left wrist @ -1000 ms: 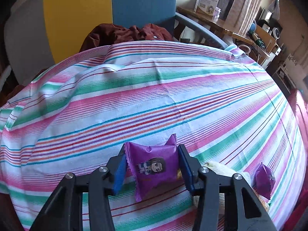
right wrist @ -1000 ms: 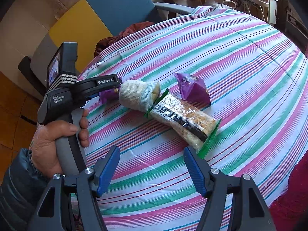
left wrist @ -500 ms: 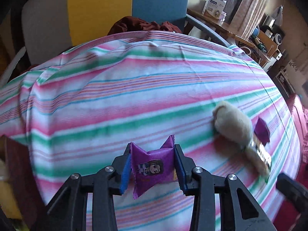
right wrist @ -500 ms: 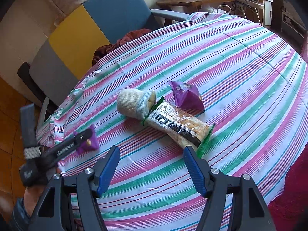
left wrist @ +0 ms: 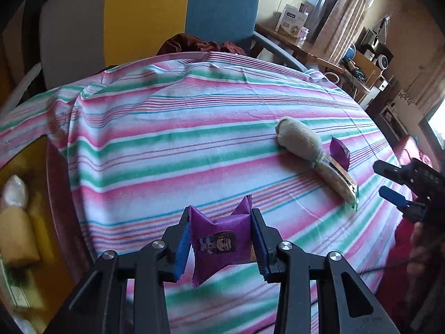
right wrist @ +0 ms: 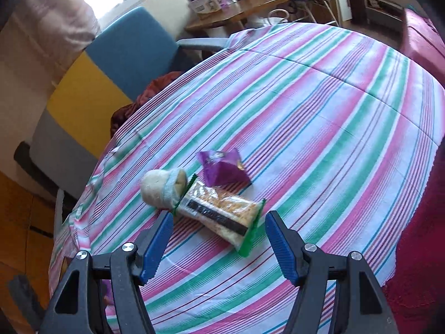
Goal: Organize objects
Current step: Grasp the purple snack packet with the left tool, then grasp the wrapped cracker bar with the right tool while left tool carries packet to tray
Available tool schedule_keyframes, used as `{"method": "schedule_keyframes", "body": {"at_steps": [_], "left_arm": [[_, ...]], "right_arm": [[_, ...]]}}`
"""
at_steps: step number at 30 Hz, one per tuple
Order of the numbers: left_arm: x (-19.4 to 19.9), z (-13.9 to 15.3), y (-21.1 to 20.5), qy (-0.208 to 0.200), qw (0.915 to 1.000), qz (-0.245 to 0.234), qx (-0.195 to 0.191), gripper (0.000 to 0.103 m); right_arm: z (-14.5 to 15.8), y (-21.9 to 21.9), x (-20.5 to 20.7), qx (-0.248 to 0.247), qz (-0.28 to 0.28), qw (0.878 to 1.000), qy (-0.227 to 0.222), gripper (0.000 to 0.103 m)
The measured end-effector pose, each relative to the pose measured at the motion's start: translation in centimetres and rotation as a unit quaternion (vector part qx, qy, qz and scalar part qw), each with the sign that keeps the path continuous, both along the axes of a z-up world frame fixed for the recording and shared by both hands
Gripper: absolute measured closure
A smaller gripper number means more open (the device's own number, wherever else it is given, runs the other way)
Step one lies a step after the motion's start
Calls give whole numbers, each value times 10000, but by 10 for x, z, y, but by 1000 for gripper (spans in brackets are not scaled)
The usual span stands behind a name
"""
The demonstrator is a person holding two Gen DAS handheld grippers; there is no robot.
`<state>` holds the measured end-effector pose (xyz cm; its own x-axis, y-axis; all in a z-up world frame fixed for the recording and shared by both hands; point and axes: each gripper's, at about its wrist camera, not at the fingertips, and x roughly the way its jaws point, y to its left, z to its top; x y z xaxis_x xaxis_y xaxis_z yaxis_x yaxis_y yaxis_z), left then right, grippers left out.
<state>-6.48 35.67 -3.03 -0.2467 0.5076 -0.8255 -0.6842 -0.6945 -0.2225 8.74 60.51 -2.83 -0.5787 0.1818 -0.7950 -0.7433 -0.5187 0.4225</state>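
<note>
My left gripper [left wrist: 221, 239] is shut on a purple snack packet [left wrist: 219, 243] and holds it above the near left edge of the striped tablecloth [left wrist: 194, 128]. A rolled beige sock [left wrist: 299, 139], a clear-wrapped snack bar [left wrist: 338, 182] and a second purple packet [left wrist: 339, 151] lie together further right. In the right wrist view my right gripper [right wrist: 218, 247] is open and empty, just short of the snack bar [right wrist: 219, 215]; the sock [right wrist: 161, 188] and purple packet [right wrist: 222, 168] lie beyond it. The right gripper's fingers [left wrist: 395, 197] show at the left view's right edge.
A chair with grey, yellow and blue panels [left wrist: 144, 14] stands behind the table with dark red cloth [left wrist: 200, 46] on its seat. A wooden desk with boxes [right wrist: 239, 5] is at the back. Packaged items [left wrist: 16, 233] lie low at left beside the table. A red surface [right wrist: 417, 222] lies right.
My left gripper has carried the purple packet back and left, away from the sock and bar. My right gripper has moved closer to the snack bar.
</note>
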Motion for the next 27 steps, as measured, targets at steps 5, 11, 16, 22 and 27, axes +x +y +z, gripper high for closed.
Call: {"method": "schedule_keyframes", "body": {"at_steps": [5,11,16,22,27], "left_arm": [[14,6,-17,5,9999,-23,127,63],[32,19,-38,55,9994,-125,313,63],[43,28,-58,90,9989,-181,418,63],[46,37,-85,21,9981,-77,612,63],[45,44,-112,14,9975,67,700,63]], "right_arm": [[-6,1,-6,-1,93,9997,-210,34],[-10,-13,-25,247,508,9964,-631,34],[-13,-30,-68,1186,1516,9687,-1570,34],[-34,-18,-91,1315,1955,9495,-2071,31],[-50,-8,-96,1049,1998,9529,-2026,31]]}}
